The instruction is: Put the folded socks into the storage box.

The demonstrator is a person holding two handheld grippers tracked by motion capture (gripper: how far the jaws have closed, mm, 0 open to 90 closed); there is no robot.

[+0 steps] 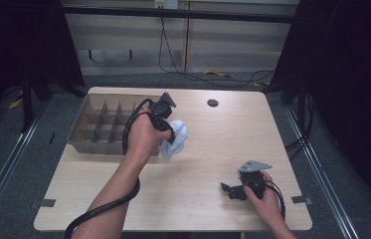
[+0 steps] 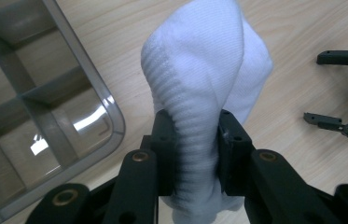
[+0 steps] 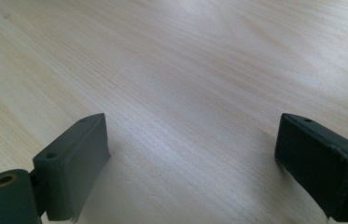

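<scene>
From the high view, the left hand (image 1: 143, 137) covers the near right corner of the tray (image 1: 81, 130), and the left gripper (image 1: 170, 133) hides part of the sock (image 1: 177, 139) just right of the tray. In the left gripper view the sock's (image 2: 204, 88) lower end runs off the bottom edge, and the tray (image 2: 111, 116) is cut off at the left.

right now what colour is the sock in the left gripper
White, with a ribbed knit. The sock shows best in the left gripper view.
</scene>
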